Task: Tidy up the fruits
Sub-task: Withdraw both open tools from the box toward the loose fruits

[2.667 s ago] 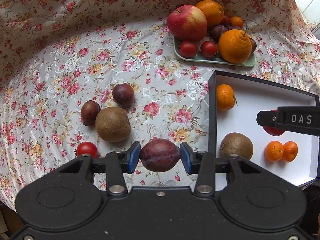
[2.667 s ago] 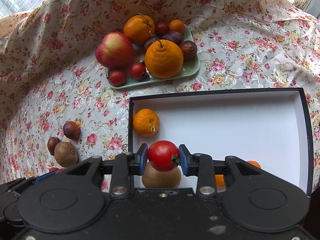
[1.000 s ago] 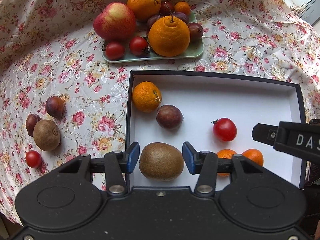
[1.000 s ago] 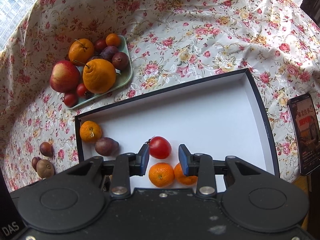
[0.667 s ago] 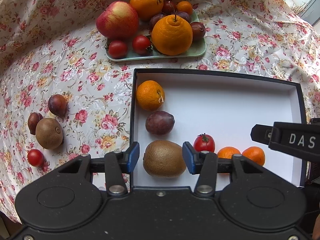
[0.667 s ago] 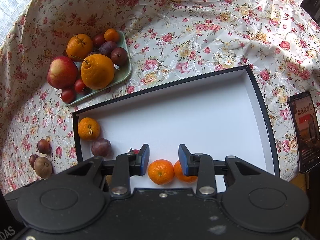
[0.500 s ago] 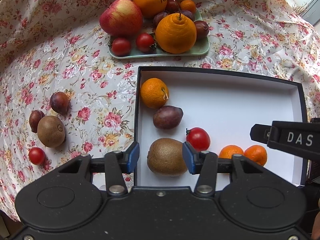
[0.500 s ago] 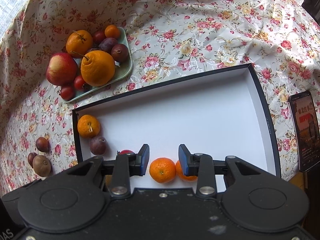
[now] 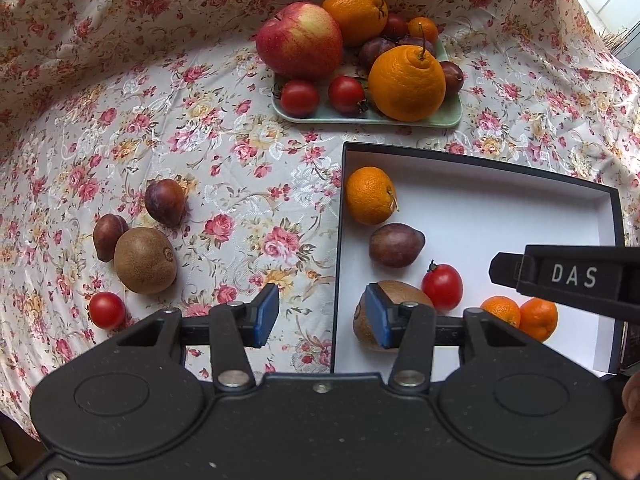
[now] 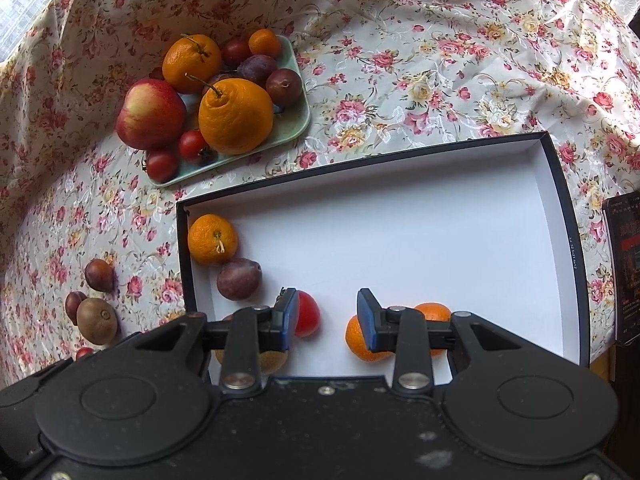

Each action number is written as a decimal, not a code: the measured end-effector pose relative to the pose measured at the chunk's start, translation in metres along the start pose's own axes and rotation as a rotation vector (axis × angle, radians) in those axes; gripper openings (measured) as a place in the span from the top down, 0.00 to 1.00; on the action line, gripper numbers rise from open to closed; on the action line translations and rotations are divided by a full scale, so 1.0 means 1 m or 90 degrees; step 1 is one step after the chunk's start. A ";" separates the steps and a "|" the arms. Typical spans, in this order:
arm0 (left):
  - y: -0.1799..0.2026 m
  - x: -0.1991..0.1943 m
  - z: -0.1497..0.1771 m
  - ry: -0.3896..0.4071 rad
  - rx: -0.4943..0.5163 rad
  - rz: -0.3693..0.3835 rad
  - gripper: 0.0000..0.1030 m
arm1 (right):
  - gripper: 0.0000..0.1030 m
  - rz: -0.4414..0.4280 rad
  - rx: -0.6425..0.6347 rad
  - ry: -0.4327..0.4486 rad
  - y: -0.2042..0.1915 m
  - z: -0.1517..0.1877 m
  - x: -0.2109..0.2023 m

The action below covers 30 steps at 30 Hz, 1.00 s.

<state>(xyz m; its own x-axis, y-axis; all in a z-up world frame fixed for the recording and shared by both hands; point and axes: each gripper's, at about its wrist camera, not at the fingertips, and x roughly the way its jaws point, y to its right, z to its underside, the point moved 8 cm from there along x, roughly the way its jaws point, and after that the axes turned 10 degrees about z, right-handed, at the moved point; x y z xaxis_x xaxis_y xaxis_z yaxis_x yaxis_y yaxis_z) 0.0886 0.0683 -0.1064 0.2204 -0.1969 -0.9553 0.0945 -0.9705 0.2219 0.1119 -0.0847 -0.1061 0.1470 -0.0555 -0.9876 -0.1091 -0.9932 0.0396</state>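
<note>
A black box with a white floor [image 9: 500,216] [image 10: 400,232] holds a mandarin [image 9: 370,195], a plum [image 9: 396,245], a kiwi [image 9: 416,300], a cherry tomato [image 9: 442,286] [image 10: 307,314] and two small mandarins [image 9: 520,316] [image 10: 360,340]. My left gripper [image 9: 322,320] is open and empty over the box's left wall. My right gripper [image 10: 326,316] is open and empty above the box's near side. On the cloth to the left lie a kiwi [image 9: 145,261], two plums [image 9: 165,202] and a cherry tomato [image 9: 106,310].
A green tray [image 9: 448,114] [image 10: 296,128] at the back holds an apple [image 9: 300,40], two oranges, plums and cherry tomatoes. A floral cloth [image 9: 220,168] covers the table. A phone [image 10: 624,272] lies right of the box.
Both grippers released their fruit into the box: the plum from the left, the cherry tomato from the right. The tomato rolled toward the kiwi. My left gripper has since shifted left over the box wall.
</note>
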 end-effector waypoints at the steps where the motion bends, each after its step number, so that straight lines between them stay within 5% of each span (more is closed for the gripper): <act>1: -0.005 -0.001 0.000 0.001 -0.003 0.000 0.46 | 0.65 -0.001 -0.005 0.000 -0.005 0.000 0.000; 30: -0.149 -0.021 0.014 -0.007 -0.111 -0.023 0.46 | 0.65 -0.022 -0.162 -0.015 -0.180 0.010 0.012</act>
<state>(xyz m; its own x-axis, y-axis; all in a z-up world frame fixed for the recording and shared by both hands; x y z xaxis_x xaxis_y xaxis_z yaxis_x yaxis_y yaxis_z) 0.0567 0.2152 -0.1217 0.2028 -0.1648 -0.9653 0.2688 -0.9385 0.2167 0.1232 0.0947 -0.1270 0.1237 -0.0218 -0.9921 0.1466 -0.9884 0.0400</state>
